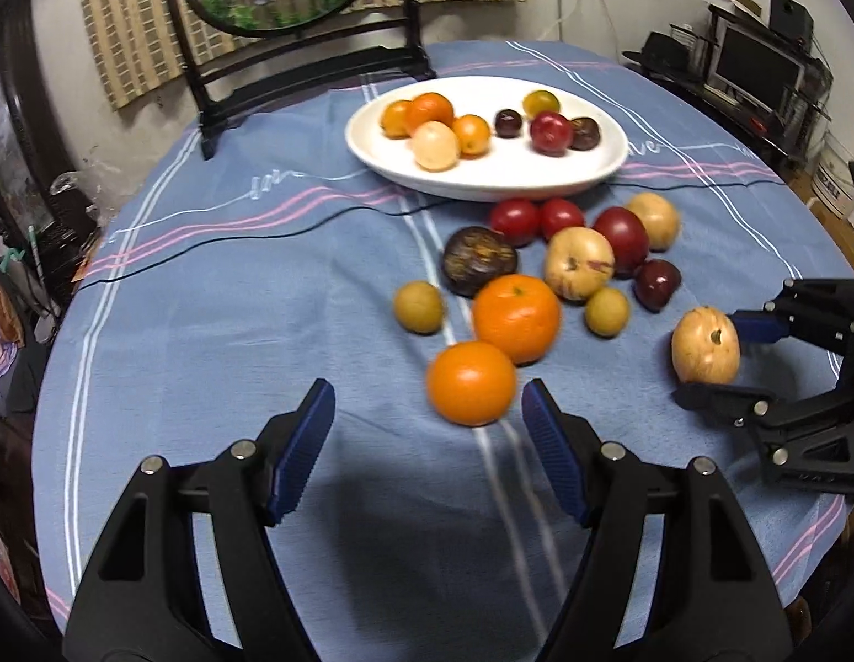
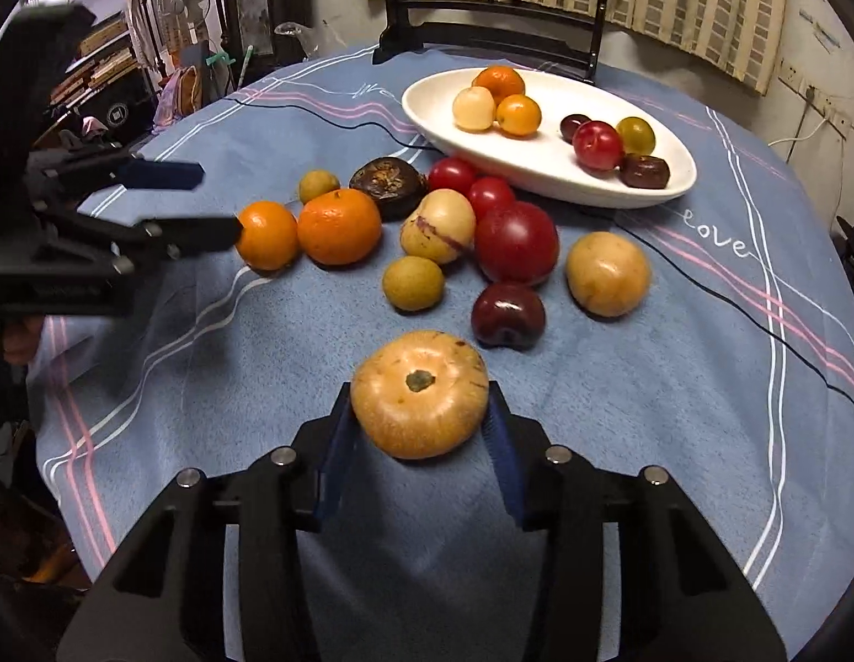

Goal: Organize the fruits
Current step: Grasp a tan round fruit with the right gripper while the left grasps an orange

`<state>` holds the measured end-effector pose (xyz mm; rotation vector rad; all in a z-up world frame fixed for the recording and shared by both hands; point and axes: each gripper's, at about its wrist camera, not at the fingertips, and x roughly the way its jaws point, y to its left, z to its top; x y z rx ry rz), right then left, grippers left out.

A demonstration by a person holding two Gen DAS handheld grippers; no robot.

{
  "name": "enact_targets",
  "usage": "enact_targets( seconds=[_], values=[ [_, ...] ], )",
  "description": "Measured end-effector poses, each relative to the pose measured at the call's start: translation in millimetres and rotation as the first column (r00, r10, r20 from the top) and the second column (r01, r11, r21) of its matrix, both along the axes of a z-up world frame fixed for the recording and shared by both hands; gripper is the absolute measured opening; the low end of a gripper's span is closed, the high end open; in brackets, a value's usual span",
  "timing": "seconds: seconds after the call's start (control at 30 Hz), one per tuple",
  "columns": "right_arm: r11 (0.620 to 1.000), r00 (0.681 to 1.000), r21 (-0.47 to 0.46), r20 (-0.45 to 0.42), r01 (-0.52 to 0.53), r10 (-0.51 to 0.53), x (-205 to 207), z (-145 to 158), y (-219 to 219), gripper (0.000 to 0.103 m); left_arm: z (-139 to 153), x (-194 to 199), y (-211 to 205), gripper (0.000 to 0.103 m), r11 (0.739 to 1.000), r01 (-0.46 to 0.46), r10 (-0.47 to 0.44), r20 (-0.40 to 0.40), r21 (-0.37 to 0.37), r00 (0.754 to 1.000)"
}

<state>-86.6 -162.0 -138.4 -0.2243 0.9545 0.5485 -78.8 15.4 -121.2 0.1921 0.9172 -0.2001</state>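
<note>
Right wrist view shows a tan, ribbed fruit (image 2: 420, 393) resting on the blue striped cloth (image 2: 620, 386), with the right gripper (image 2: 420, 430) around it: its jaws have closed in until both blue pads (image 2: 339, 441) press the fruit's sides, so it is gripped. Just beyond it lies a dark red plum (image 2: 508, 315), and past that the loose pile: a large red fruit (image 2: 516, 241), a yellow round fruit (image 2: 607, 273), a pale purple-streaked fruit (image 2: 438, 226), two small red tomatoes (image 2: 452, 175), a dark brown fruit (image 2: 387, 186) and two small greenish-yellow fruits (image 2: 413, 282). Two oranges (image 2: 339, 226) sit at the pile's left side. The left gripper (image 1: 427, 430) has its jaws spread wide and holds nothing; in the left wrist view the nearer orange (image 1: 471, 383) sits just ahead of the fingertips, apart from both pads. At the far side of the surface a white oval plate (image 2: 548, 179) holds orange and pale fruits at one end and dark red and greenish ones at the other.
</note>
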Motion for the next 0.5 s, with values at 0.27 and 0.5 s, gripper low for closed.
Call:
enact_targets(
  seconds=[0.27, 0.5],
  values=[
    [0.999, 1.0, 0.03, -0.016, 0.018, -0.018, 0, 1, -12, 0.046, -15, 12, -14, 0.07, 1.0, 0.014, -0.013, -0.026, 0.026, 1.0],
    [0.999, 0.999, 0.031, -0.03, 0.017, -0.016, 2, -6, -13, 0.046, -23, 20, -12, 0.041, 0.999, 0.025, -0.026, -0.049, -0.024, 0.998]
  ],
)
